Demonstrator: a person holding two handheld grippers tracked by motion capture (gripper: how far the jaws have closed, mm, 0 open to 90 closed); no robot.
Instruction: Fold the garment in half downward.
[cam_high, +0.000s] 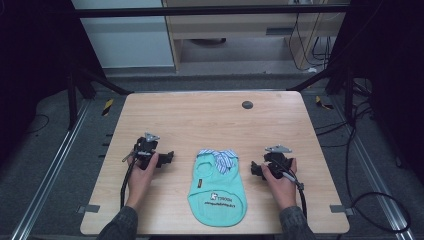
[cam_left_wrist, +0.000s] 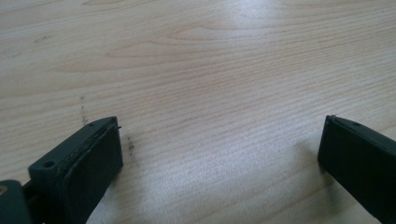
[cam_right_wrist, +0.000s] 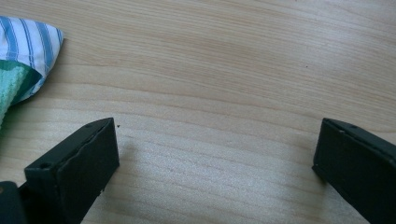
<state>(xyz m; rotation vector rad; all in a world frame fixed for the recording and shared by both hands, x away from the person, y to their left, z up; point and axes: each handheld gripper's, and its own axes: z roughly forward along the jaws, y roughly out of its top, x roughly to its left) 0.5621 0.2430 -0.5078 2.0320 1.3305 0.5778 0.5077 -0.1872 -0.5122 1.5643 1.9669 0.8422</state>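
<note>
A small mint-green pet shirt (cam_high: 217, 187) with a blue-and-white striped collar (cam_high: 218, 156) lies flat on the wooden table (cam_high: 210, 120), collar toward the far side, white print near its hem. My left gripper (cam_high: 167, 158) rests on the table to the shirt's left, open, with bare wood between its jaws (cam_left_wrist: 219, 135). My right gripper (cam_high: 254, 169) rests to the shirt's right, also open (cam_right_wrist: 215, 140). In the right gripper view the striped collar (cam_right_wrist: 32, 42) and a bit of green knit (cam_right_wrist: 11, 84) sit at the upper left, apart from the jaws.
A dark round disc (cam_high: 247, 105) sits near the table's far edge. Black frame bars and cables surround the table. Bare wood lies beyond the shirt and on both sides of it.
</note>
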